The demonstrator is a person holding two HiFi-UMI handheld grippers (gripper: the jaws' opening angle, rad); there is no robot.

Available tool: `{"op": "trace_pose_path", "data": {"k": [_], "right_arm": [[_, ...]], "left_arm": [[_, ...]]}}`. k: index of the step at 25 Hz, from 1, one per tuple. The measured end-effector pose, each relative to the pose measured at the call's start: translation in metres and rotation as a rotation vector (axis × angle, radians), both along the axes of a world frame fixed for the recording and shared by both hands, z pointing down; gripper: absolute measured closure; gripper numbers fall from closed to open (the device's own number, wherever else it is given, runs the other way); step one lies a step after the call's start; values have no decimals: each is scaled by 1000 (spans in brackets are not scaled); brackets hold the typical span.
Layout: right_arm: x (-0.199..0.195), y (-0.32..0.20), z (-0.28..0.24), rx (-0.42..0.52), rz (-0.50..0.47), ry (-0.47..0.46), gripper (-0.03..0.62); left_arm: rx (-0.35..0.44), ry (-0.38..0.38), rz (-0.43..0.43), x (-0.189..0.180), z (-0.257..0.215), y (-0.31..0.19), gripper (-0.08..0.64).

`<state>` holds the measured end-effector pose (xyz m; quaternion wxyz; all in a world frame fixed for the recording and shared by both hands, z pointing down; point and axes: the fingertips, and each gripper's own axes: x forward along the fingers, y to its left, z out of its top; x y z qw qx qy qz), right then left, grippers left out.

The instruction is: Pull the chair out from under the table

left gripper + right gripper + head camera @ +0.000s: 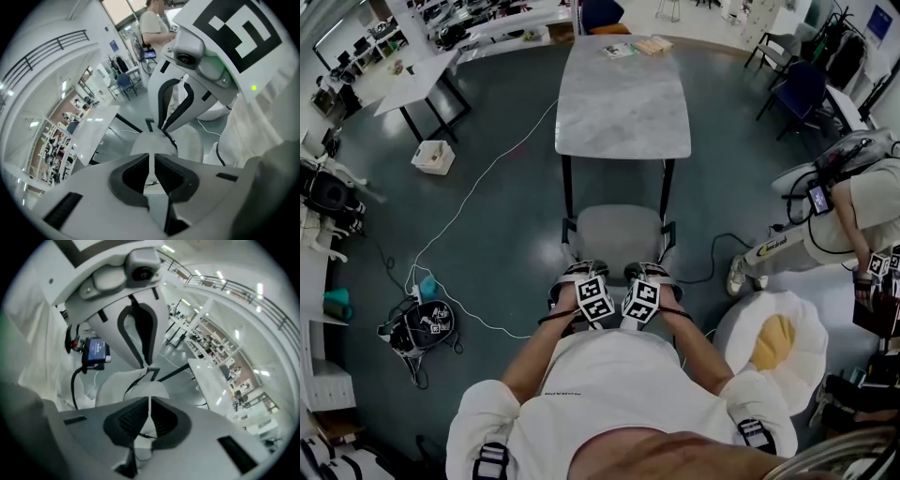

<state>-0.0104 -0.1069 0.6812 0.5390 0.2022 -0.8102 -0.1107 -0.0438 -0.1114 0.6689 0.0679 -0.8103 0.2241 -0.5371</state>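
There was one counter, with one chair at its near end, one white box to its left, and two grippers: left gripper and right gripper.

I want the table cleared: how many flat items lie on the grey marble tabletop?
2. Both lie at the far end of the grey marble tabletop: a pale greenish booklet and, beside it nearer the corner, a tan flat piece. Nothing else shows there.
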Motion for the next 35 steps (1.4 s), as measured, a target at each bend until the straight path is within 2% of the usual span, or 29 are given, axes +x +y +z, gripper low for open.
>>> {"op": "trace_pose_path", "data": {"k": [5, 7, 11, 15, 19, 23, 27, 31, 35], "right_arm": [[-11, -24, -59, 125, 123, -223, 580], [-13, -31, -82, 132, 173, -329, 580], [-12, -44, -130, 120, 304, -563, 580], [-9, -51, -178, 131, 404, -769, 580], [-6, -52, -218, 160, 439, -899, 580], [0, -56, -246, 154, 468, -1007, 580], [9, -62, -273, 200, 497, -1088, 580], [11, -62, -297, 214, 514, -1178, 580], [11, -56, -315, 301, 494, -1208, 580]], "left_arm": [[69, 167, -122, 2, -46, -20, 555], [68, 274, -192, 3, -68, -28, 555], [43, 552, -379, -1, -122, -41, 555], [120, 704, -470, -5, -170, -47, 555], [229, 810, -515, -9, -219, -46, 556], [292, 895, -571, -18, -249, -49, 555], [346, 983, -604, -22, -275, -49, 556], [395, 1030, -615, -26, -295, -49, 556], [443, 1069, -632, -30, -307, -44, 555]]}}
